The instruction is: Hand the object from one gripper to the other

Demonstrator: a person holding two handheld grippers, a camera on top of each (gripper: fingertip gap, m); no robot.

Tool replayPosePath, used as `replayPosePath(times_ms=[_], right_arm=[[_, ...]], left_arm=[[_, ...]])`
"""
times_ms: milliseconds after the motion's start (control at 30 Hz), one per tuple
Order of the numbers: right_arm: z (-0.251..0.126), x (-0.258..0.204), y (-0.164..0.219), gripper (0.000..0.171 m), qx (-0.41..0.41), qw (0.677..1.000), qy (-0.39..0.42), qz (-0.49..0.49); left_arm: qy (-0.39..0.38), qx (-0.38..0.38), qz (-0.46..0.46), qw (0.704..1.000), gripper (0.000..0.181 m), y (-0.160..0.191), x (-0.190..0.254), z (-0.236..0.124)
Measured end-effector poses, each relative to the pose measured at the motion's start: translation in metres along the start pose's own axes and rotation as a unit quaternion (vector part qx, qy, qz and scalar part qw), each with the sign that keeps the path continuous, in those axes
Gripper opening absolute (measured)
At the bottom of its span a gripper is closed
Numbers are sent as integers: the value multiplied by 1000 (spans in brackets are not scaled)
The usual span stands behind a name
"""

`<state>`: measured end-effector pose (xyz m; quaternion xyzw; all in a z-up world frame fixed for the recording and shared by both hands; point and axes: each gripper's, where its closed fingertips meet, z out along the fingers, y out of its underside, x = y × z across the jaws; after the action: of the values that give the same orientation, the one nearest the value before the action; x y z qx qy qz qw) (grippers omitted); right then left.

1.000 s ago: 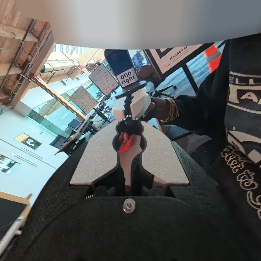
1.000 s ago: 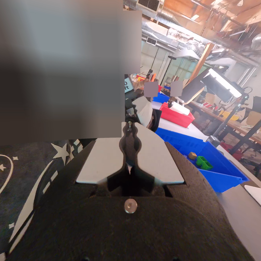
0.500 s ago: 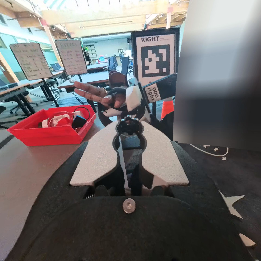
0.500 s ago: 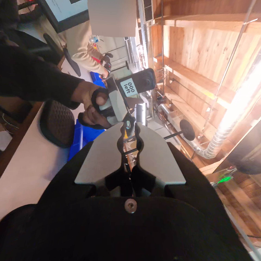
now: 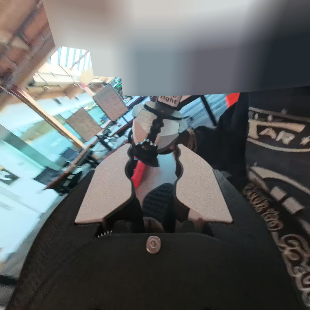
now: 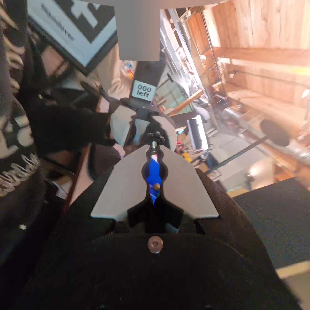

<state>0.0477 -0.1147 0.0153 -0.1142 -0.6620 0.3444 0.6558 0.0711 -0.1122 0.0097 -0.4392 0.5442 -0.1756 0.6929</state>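
The left gripper [image 5: 153, 161] stood wide-jawed; the right gripper [image 6: 154, 151] pinched the small black knob with a metal screw [image 5: 145, 151] in mid-air; retreat straight, avoiding snags.

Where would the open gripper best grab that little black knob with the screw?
Probably the black lobed knob head: it sticks out beyond the right gripper, which pinches the threaded shank. The open left gripper should come head-on, one finger each side.
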Motion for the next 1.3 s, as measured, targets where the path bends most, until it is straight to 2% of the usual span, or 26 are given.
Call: replayPosePath(times_ms=[67, 133, 267, 500, 567, 667, 767, 867, 933, 1100, 1300], right_arm=[[1, -2, -2, 5, 15, 995, -31, 89], [2, -7, -2, 6, 24, 979, -71, 190], [4, -9, 5, 6, 13, 927, -118, 355], [3, -7, 7, 7, 9, 921, -116, 371], [3, -7, 7, 6, 10, 923, -116, 368], [3, -2, 3, 6, 38, 947, -87, 306], [-1, 6, -4, 16, 65, 990, -18, 124], [-3, -3, 3, 22, 18, 999, -3, -44], [-3, -2, 8, 21, -14, 993, 15, -116], [-3, -4, 6, 14, -10, 987, 23, -159], [1, -11, 13, 6, -29, 983, 10, -181]], left_arm=[[-37, -29, 86, 995, 50, 3, -3, 0], [-64, -46, 135, 988, 51, 6, -8, 0], [-47, -36, 115, 992, 48, 7, -6, -1], [-45, -39, 98, 993, 24, 10, -9, -2], [-40, -43, 83, 995, 24, 11, -9, -2], [-33, -30, 31, 999, 23, 7, -11, -3], [-8, -11, -74, 997, 24, 4, -13, -7], [21, 12, -178, 984, 23, 1, -15, -10], [41, 4, -219, 975, 23, 5, -13, -12], [67, -25, -263, 962, 23, 15, -6, -10], [81, -46, -260, 961, 23, 21, 2, -6]])
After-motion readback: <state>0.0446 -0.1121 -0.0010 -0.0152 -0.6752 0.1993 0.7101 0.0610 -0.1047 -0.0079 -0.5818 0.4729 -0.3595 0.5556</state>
